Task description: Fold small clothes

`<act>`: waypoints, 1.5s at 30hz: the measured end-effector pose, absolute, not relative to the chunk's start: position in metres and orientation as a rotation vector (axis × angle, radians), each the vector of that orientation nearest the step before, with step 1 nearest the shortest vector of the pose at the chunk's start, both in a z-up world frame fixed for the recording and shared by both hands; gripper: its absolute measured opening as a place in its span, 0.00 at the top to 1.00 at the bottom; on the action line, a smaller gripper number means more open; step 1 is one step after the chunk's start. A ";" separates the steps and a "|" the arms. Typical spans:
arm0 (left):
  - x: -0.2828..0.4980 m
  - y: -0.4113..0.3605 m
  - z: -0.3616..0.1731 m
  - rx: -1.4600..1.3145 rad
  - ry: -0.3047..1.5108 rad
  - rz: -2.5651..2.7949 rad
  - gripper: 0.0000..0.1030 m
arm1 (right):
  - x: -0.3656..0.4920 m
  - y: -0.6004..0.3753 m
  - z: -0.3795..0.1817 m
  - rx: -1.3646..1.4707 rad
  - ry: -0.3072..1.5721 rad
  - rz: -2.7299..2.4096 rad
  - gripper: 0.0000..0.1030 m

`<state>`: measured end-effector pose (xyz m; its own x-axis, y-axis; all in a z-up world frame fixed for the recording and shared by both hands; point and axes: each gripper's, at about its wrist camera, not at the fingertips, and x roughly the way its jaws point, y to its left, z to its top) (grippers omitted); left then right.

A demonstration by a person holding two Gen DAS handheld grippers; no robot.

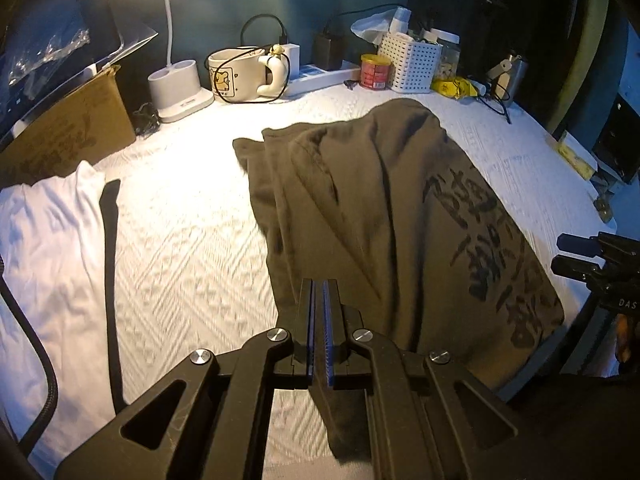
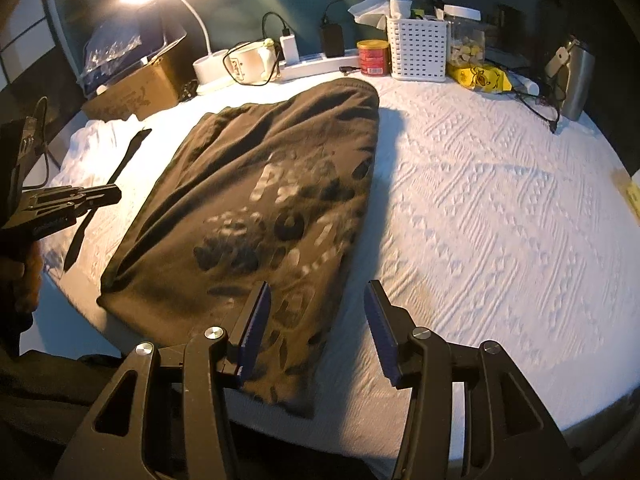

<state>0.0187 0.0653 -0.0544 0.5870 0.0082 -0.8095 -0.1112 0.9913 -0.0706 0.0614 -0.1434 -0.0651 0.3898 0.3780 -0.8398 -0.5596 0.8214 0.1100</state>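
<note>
An olive-brown shirt [image 1: 360,200] with dark print lies folded lengthwise on the white textured tablecloth [image 1: 180,240]. My left gripper [image 1: 320,292] is shut with nothing between its pads. It hovers above the shirt's near left edge, and cloth shows below through its frame. In the right wrist view it [image 2: 116,194] hangs left of the shirt [image 2: 248,184], apart from the cloth. My right gripper [image 2: 317,286] is open above the shirt's near right corner; the pads press on nothing. It also shows at the left wrist view's right edge [image 1: 564,254].
A white garment [image 1: 48,240] with a black strap [image 1: 110,240] lies at the left. Along the back stand a cardboard box [image 1: 68,132], lamp base [image 1: 180,88], mug [image 1: 236,74], red can [image 1: 374,70], white basket [image 1: 412,66] and steel bottle [image 2: 576,80]. Cables trail near the bottle.
</note>
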 end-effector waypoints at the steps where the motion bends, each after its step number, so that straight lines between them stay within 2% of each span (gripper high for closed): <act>1: 0.021 0.066 -0.054 -0.118 0.942 0.069 0.96 | 0.065 -0.143 -0.064 -0.202 1.006 0.600 0.50; 6: 0.037 0.067 -0.051 -0.119 0.939 0.060 0.95 | 0.081 -0.140 -0.063 -0.200 1.009 0.597 0.50; 8: 0.043 0.069 -0.050 -0.124 0.933 0.061 0.84 | 0.089 -0.138 -0.062 -0.197 1.007 0.601 0.50; 9: 0.046 0.070 -0.049 -0.128 0.928 0.064 0.74 | 0.091 -0.137 -0.062 -0.197 1.007 0.601 0.50; 10: 0.048 0.072 -0.048 -0.133 0.920 0.066 0.67 | 0.095 -0.136 -0.061 -0.197 1.007 0.602 0.50; 11: 0.050 0.073 -0.048 -0.136 0.916 0.067 0.66 | 0.098 -0.135 -0.062 -0.198 1.007 0.602 0.50; 39: 0.161 0.108 -0.083 -0.153 0.908 -0.029 0.67 | 0.207 -0.108 -0.081 -0.211 1.021 0.566 0.50; 42: 0.167 0.106 -0.088 -0.129 0.920 -0.041 0.90 | 0.221 -0.105 -0.080 -0.204 1.008 0.565 0.50; 45: 0.168 0.106 -0.089 -0.112 0.912 -0.045 0.93 | 0.235 -0.104 -0.081 -0.195 1.005 0.563 0.50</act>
